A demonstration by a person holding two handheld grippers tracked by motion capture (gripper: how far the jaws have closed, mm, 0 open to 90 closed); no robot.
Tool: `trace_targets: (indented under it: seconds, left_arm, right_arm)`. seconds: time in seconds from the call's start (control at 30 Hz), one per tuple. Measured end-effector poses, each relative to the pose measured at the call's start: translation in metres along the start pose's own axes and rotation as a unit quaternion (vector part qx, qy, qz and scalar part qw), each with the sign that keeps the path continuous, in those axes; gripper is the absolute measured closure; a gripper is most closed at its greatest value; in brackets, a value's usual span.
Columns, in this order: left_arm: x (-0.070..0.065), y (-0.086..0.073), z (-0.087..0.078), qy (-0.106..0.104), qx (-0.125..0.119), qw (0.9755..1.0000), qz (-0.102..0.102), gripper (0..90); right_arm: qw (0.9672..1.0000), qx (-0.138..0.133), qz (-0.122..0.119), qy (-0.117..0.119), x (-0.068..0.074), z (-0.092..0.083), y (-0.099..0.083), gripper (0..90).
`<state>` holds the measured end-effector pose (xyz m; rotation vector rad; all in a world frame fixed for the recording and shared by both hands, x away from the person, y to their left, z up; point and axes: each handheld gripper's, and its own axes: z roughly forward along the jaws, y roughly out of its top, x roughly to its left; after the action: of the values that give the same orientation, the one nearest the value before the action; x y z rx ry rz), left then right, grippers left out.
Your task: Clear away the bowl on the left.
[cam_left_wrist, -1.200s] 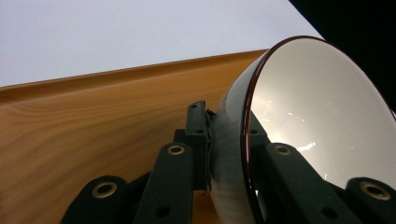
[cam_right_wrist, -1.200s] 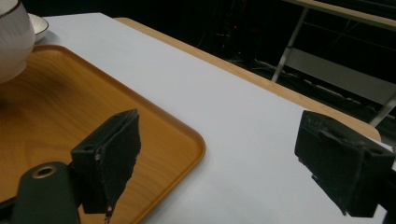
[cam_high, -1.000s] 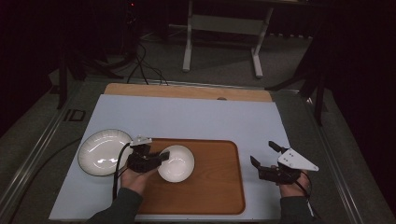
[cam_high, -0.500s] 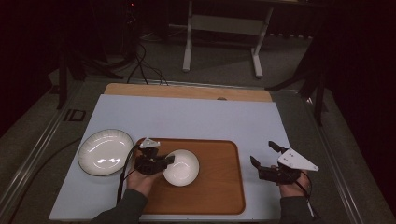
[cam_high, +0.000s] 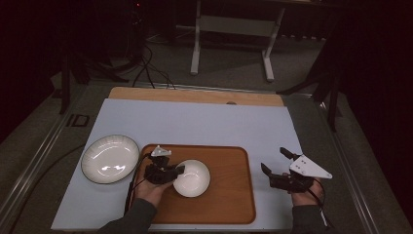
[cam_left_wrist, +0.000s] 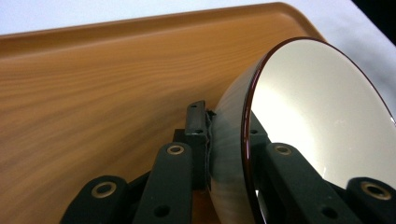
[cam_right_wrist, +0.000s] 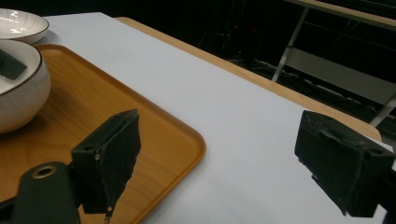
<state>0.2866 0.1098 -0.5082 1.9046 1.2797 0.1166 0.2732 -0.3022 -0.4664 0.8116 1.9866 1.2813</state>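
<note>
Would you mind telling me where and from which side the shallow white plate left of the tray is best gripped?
Probably the plate's rim, from its near or right side: it lies flat on the mat, low and wide, so only its thin raised edge fits between jaws, one above, one slipped beneath.

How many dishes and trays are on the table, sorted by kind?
Bowl: 1, white, on the tray, its rim pinched by the left gripper
Plate: 1, white, on the table left of the tray
Tray: 1, wooden brown
Total: 3
</note>
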Motion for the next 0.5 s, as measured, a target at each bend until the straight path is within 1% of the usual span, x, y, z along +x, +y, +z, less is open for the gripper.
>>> trace_targets:
  seconds: [0.03,0.1,0.23,0.27,0.3,0.33,0.37,0.43,0.5]
  left_arm:
    - [0.0000,-0.0010,0.0018,0.001,0.002,1.0000,0.000,79.8]
    - [0.0008,-0.0018,0.0032,-0.005,0.001,0.9999,-0.009,79.9]
    - [0.0002,-0.0024,0.0044,0.001,0.002,1.0000,-0.005,80.3]
    - [-0.0010,-0.0033,0.0073,0.021,0.010,0.9997,0.005,80.7]
    - [-0.0010,-0.0036,0.0085,0.025,0.012,0.9996,0.004,80.9]
    - [-0.0002,-0.0037,0.0094,0.024,0.012,0.9996,0.000,80.9]
    - [0.0005,-0.0036,0.0096,0.020,0.010,0.9997,-0.003,80.6]
    - [0.0000,-0.0034,0.0098,0.020,0.009,0.9997,0.000,80.2]
    - [0.0003,-0.0034,0.0102,0.019,0.008,0.9998,-0.001,78.9]
  right_arm:
    - [1.0000,0.000,0.000,0.000,0.0000,0.0000,0.0000,13.8]
    - [1.0000,0.000,0.000,0.000,0.0001,-0.0001,0.0001,13.8]
    - [1.0000,0.000,0.000,0.000,-0.0001,0.0000,-0.0001,13.8]
    - [1.0000,0.001,0.000,0.000,0.0001,0.0002,0.0000,13.8]
    - [1.0000,0.001,-0.002,0.001,0.0002,0.0004,-0.0001,13.8]
    - [1.0000,0.001,-0.002,0.001,0.0003,0.0004,0.0000,13.8]
    - [1.0000,0.001,-0.002,0.001,0.0004,0.0004,0.0000,13.8]
    - [1.0000,0.001,-0.001,0.000,0.0003,0.0001,-0.0001,13.8]
    - [1.0000,0.001,-0.002,0.000,0.0000,0.0004,-0.0002,13.8]
